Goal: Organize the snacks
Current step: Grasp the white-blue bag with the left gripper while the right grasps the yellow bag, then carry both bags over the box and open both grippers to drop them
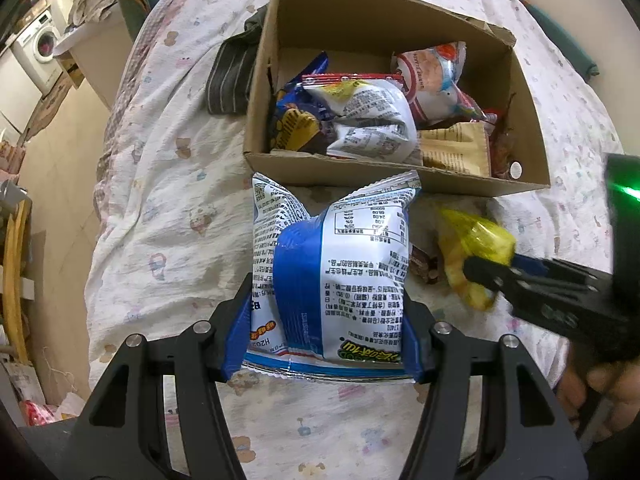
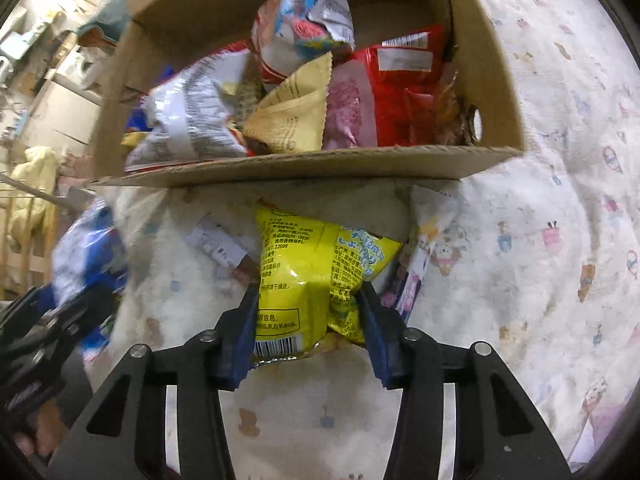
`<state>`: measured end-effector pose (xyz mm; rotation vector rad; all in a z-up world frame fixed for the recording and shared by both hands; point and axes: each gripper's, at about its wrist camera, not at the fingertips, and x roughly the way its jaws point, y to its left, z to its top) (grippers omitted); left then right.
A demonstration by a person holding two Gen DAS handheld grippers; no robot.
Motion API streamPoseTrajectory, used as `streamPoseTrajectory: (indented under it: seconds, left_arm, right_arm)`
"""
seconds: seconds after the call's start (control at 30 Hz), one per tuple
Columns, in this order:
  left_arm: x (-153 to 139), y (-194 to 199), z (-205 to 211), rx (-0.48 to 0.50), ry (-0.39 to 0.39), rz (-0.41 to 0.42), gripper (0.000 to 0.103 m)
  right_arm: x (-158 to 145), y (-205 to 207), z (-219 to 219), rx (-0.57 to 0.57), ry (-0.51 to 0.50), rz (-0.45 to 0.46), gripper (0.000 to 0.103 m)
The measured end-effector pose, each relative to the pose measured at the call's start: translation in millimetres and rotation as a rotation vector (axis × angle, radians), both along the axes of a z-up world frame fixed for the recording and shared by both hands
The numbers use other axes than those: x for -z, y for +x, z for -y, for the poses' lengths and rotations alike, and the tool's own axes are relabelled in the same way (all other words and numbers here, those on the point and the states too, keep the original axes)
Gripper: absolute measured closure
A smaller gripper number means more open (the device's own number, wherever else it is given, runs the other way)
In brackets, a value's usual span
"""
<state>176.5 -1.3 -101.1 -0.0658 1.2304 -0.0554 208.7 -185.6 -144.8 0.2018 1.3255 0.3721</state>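
Left hand-held gripper (image 1: 324, 344) clamps blue-white snack bag (image 1: 332, 264); right hand-held gripper (image 2: 308, 332) pinches yellow snack bag (image 2: 312, 272), below cardboard box (image 2: 304, 164).

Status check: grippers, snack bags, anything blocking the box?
Left gripper clamped on blue-white bag. Right gripper pinching yellow bag, pads pressing it. Cardboard box ahead, crowded with packets; near wall stands between both bags and the inside.

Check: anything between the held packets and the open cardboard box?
Only the cardboard box's near wall. The blue-and-white foil snack packet in the left gripper and the yellow crinkly snack packet in the right gripper both sit below that wall, so each must be lifted over it. The box top is open.
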Motion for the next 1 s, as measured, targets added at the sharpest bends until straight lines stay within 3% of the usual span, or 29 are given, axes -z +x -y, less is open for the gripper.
streamPoseTrajectory:
  seconds: [0.43, 0.67, 1.0]
  left_arm:
    - [11.1, -1.4, 30.2, 0.050, 0.055, -0.015, 0.045]
    - [-10.4, -11.0, 31.5, 0.059, 0.104, 0.063, 0.045]
    - [-72.4, -4.6, 23.0, 0.056, 0.084, 0.203, 0.045]
  right_arm:
    - [-22.1, -34.8, 62.8, 0.027, 0.121, 0.054, 0.054]
    - [-46.1, -46.0, 86.1, 0.034, 0.209, 0.110, 0.054]
    - [-111.0, -32.1, 100.3, 0.081, 0.284, 0.356, 0.054]
